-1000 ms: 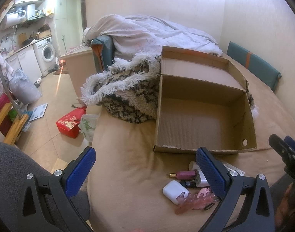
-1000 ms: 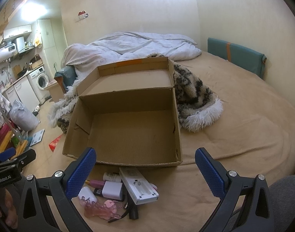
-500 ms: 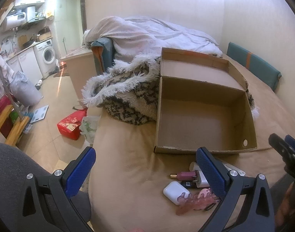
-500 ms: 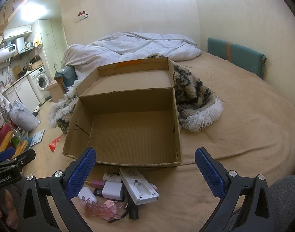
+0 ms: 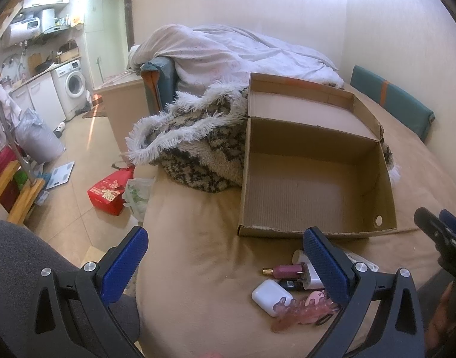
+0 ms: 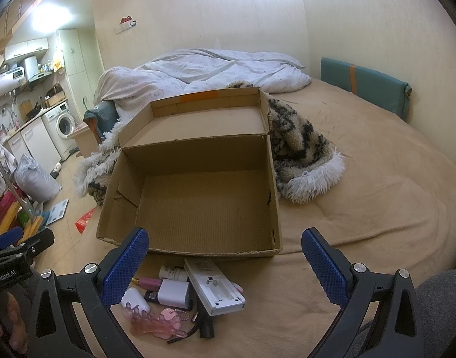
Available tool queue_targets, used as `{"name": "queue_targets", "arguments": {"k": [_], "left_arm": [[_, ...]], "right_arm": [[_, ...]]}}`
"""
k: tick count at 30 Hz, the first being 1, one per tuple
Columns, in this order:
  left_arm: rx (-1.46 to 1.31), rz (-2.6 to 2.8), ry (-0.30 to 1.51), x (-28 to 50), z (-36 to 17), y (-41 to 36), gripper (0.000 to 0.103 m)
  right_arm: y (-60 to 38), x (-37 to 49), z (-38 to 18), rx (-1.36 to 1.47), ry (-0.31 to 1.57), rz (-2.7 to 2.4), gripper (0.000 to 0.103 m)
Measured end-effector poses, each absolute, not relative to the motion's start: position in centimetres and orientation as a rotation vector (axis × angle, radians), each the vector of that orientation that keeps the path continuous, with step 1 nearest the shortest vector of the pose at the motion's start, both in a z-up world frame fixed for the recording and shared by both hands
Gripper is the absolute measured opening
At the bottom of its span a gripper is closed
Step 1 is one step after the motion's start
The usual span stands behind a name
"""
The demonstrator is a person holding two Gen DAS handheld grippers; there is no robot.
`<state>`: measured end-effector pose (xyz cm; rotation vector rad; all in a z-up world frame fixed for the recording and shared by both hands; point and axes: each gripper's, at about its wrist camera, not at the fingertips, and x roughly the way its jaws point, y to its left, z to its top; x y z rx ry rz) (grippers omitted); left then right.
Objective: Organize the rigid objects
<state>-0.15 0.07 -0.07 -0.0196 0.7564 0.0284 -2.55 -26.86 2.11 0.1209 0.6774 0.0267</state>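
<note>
An empty cardboard box with its lid folded back lies on the tan bed. In front of its near wall sits a heap of small items: a white remote, a white charger plug, a white earbud case, a pink clip, a maroon tube and a white bottle. My left gripper hovers open just left of the heap. My right gripper hangs open above the heap with nothing between its fingers.
A furry patterned blanket lies against the box's far side, with a white duvet behind. A teal cushion leans on the wall. The bed edge drops to the floor at left, where a red bag lies.
</note>
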Motion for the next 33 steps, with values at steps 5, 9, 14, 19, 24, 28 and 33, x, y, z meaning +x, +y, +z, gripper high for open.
{"name": "queue_targets", "arguments": {"k": [5,9,14,19,24,28,33], "left_arm": [[-0.024,0.027,0.758,0.0,0.0,0.0,0.103],[-0.023,0.025,0.758,-0.1,0.0,-0.1,0.103],[-0.025,0.029,0.760,0.0,0.0,-0.1,0.103],[-0.038,0.027,0.763,0.0,-0.1,-0.2,0.103],[-0.075,0.007,0.788,0.6,0.1,0.1,0.103],[-0.091,0.031,0.814,1.5,0.2,0.6,0.103],[-0.138,0.087,0.977,3.8,-2.5,1.4,0.102]], "right_arm": [[-26.9,-2.6,2.1,0.119,0.678,0.025,0.103],[-26.8,-2.6,2.0,0.120,0.679,0.026,0.103],[-26.8,-2.6,2.0,0.120,0.680,0.026,0.103],[-26.9,-2.6,2.0,0.120,0.680,0.026,0.103],[-26.9,-2.1,1.9,0.122,0.696,0.031,0.103],[-27.3,-1.2,1.6,0.149,0.735,0.054,0.103],[-27.5,-0.1,1.0,0.165,0.796,0.078,0.103]]}}
